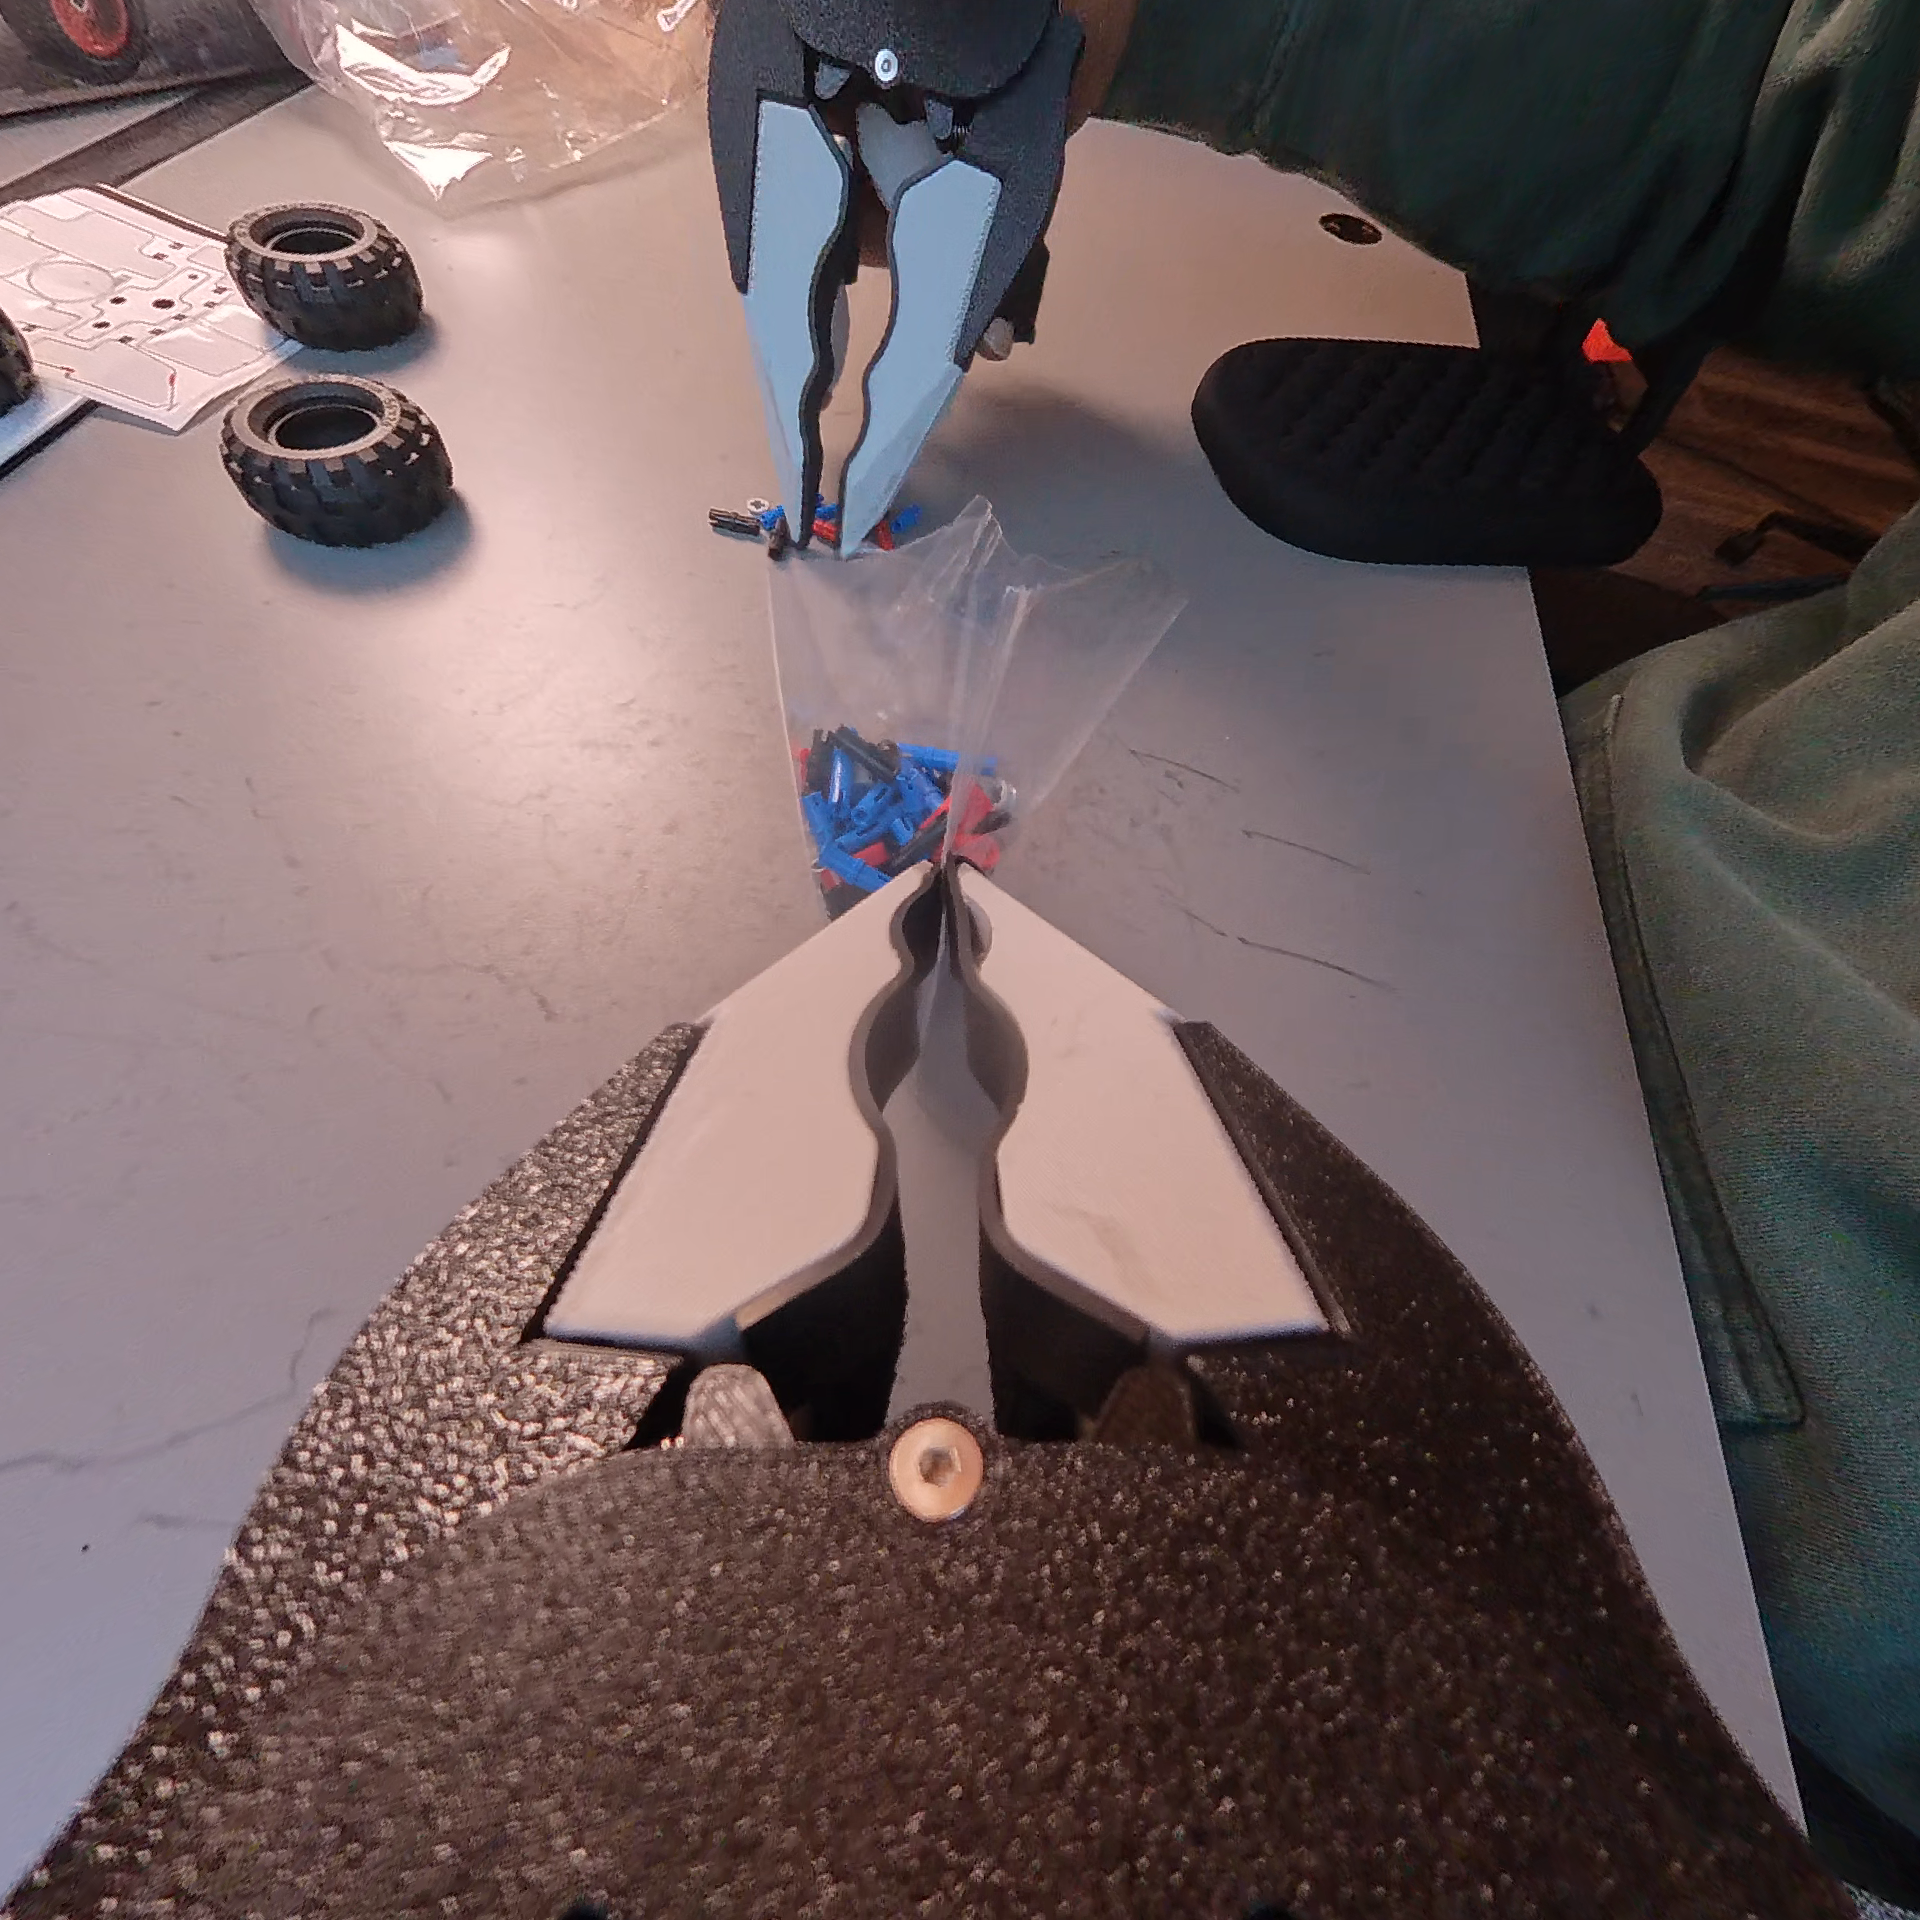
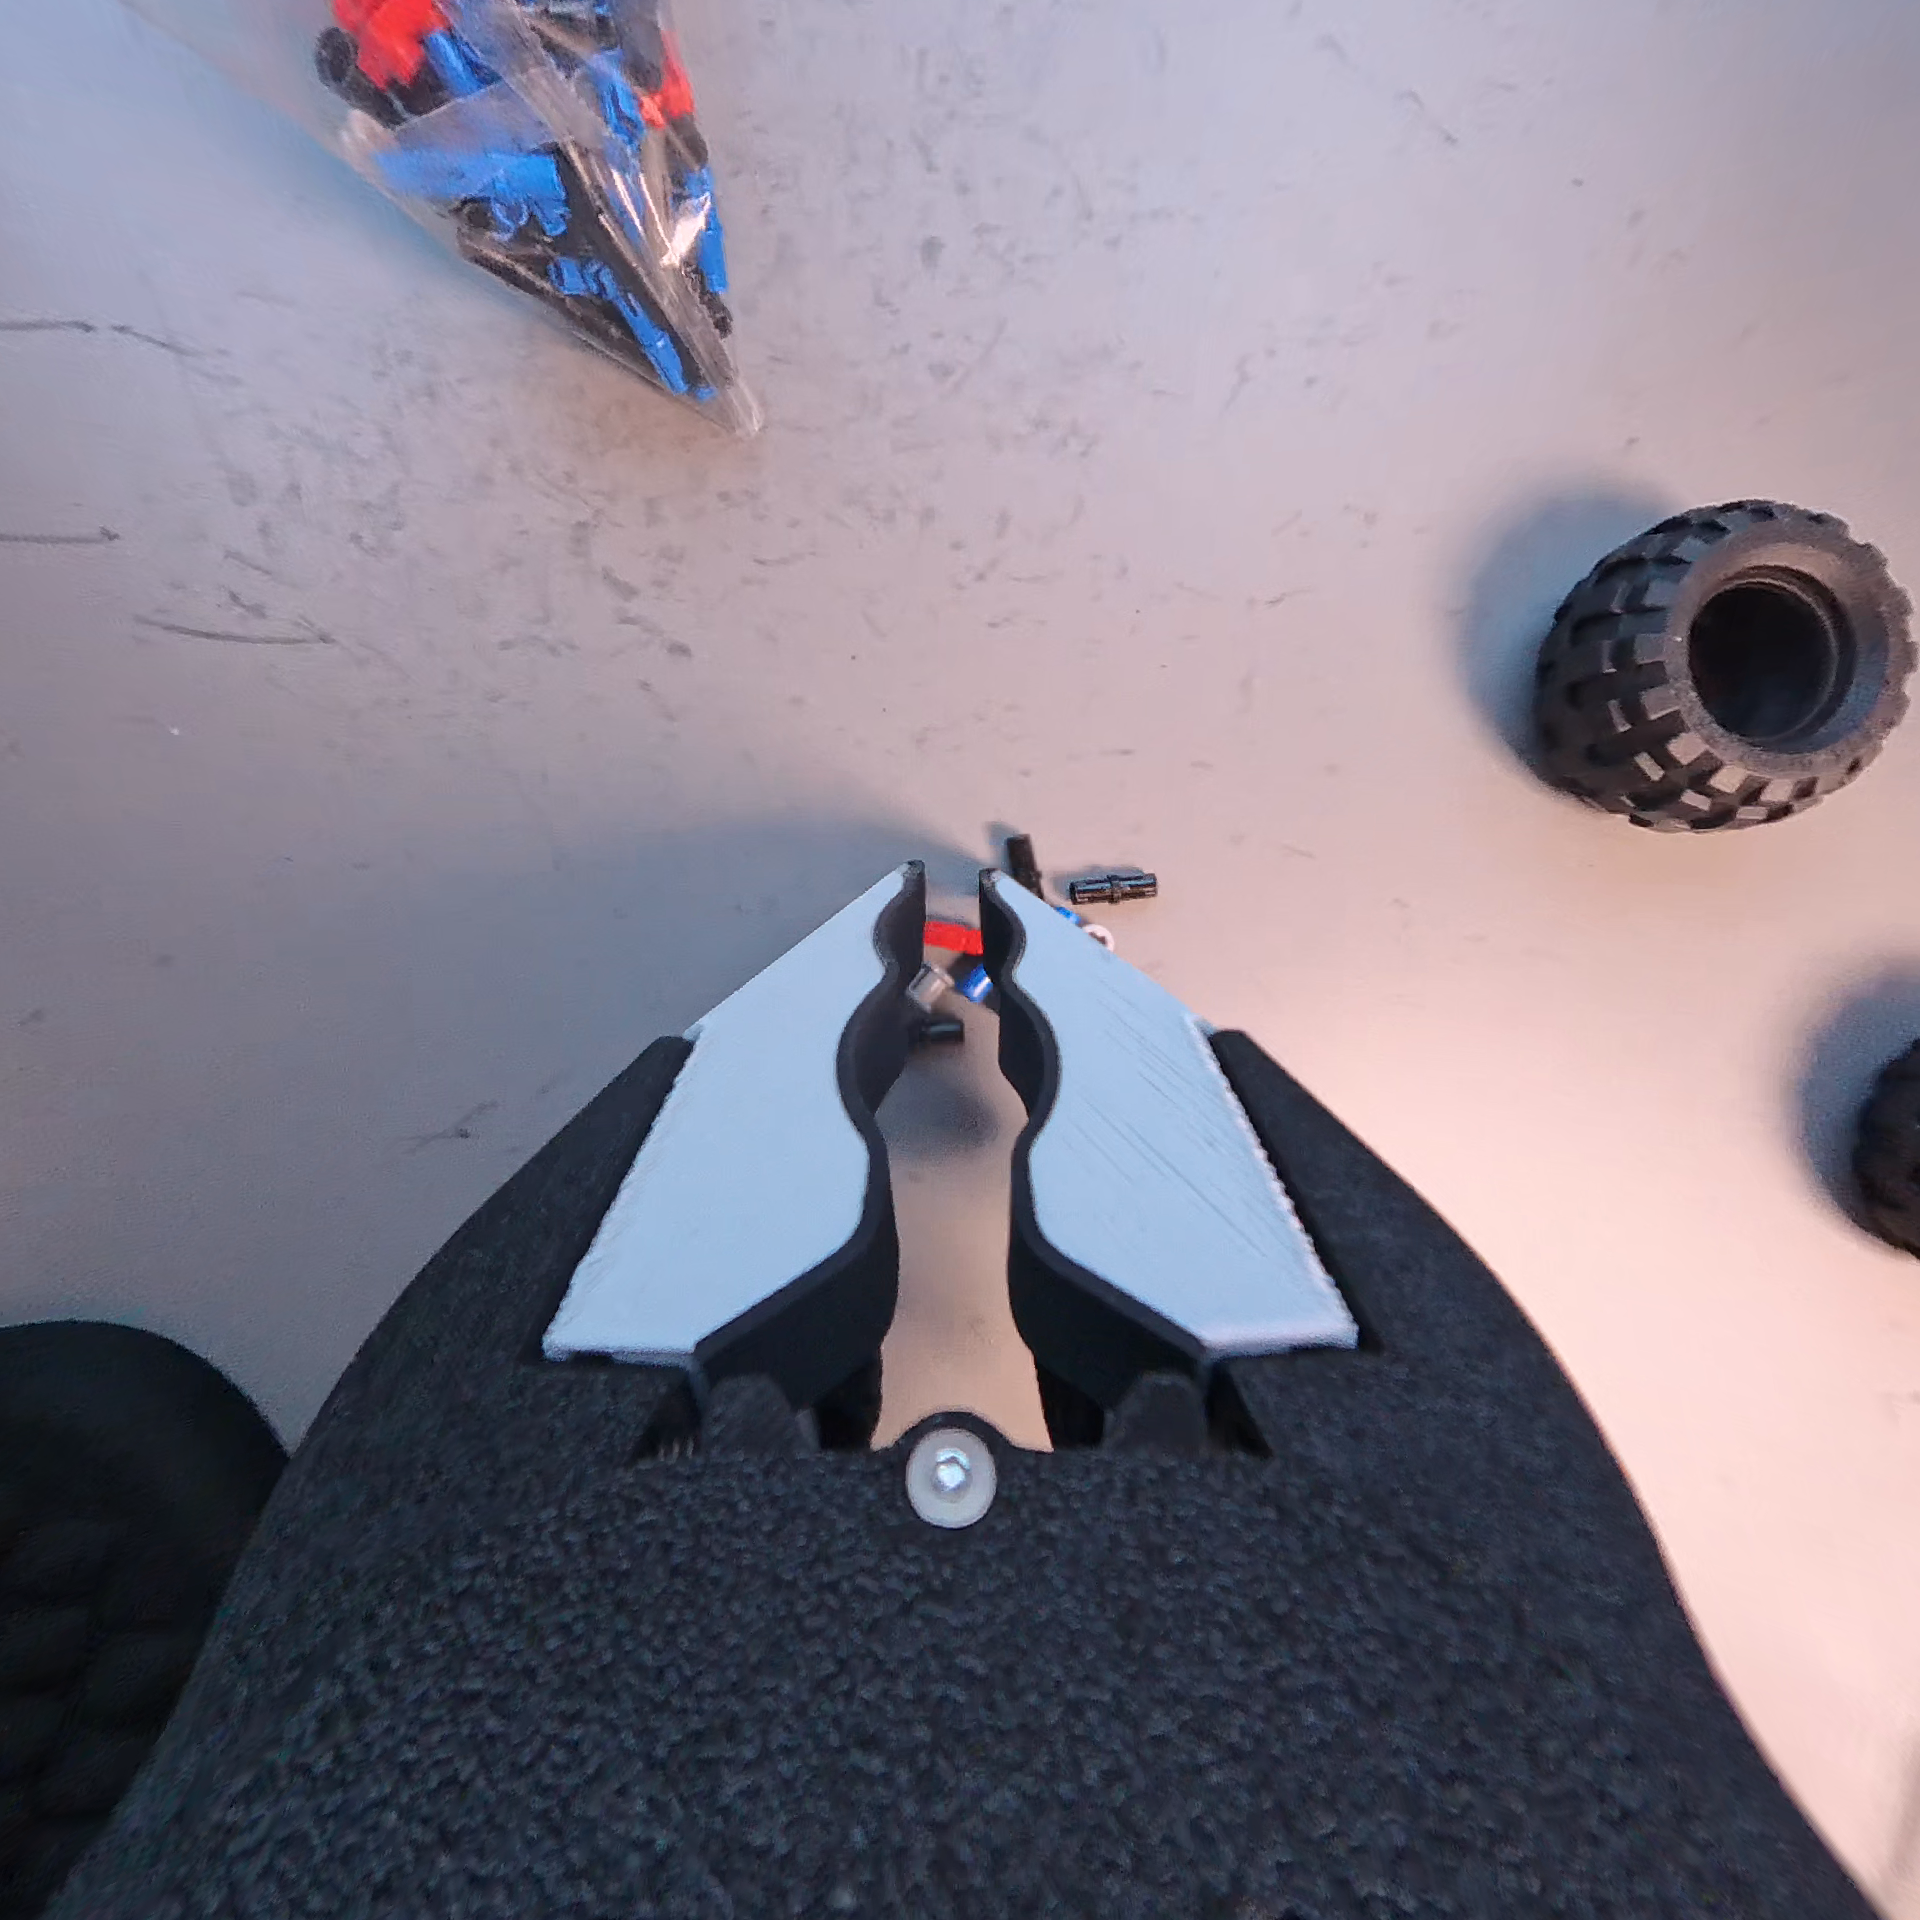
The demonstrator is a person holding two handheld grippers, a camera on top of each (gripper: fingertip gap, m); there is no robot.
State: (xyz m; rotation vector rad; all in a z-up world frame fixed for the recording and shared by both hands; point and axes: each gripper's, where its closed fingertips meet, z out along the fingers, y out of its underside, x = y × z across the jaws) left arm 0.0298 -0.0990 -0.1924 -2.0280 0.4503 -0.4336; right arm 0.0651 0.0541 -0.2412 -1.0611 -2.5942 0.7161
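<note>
Left gripper (image 1: 943,875) fingers are pinching the clear bag (image 1: 914,727) of pins, bag stretching toward 12 o'clock. Right gripper (image 2: 951,878) fingers are sitting slightly spread over loose pins (image 2: 951,937) on the desk (image 2: 416,727); tire (image 2: 1720,665) lying at 2 o'clock.

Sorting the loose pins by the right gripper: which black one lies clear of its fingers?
The black pin lying crosswise right of the right gripper; the other black pin stands at its fingertip.

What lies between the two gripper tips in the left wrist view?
The clear bag of blue, red and black pins spans it: the left gripper pinches one end, its open end reaches the right gripper by the loose pins.
</note>
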